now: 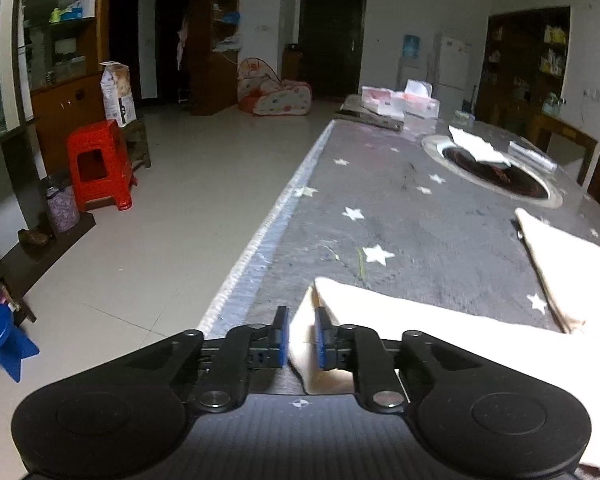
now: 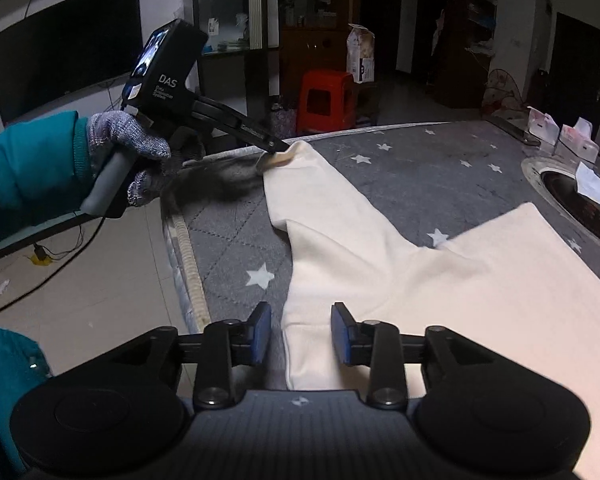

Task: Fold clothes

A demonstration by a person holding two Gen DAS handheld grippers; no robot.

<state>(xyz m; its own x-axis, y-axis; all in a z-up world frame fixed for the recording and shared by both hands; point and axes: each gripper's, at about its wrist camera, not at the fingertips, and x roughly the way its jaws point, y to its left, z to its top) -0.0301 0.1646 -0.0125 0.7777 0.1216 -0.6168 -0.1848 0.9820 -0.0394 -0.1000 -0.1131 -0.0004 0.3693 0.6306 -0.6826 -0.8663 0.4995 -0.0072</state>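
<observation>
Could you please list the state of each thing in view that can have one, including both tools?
Garment: cream, spread flat on the table, sleeve stretched out, not yet folded.
Sleeve cuff: pinched in the left tool.
Left tool: shut on the cuff.
Right tool: open, straddling the garment's edge, not gripping.
Table cover: lying flat under the garment.
Red stool: upright on the floor.

The room is dim, with a pale tiled floor [image 1: 188, 208] and white walls [image 1: 420, 8]. At ten o'clock in the left wrist view a red plastic stool [image 1: 100, 164] stands before wooden shelving [image 1: 60, 40]; a dark door [image 1: 332, 40] is at twelve, a white fridge [image 1: 454, 64] at one. In the right wrist view a dark television [image 2: 60, 60] hangs at ten o'clock.
</observation>
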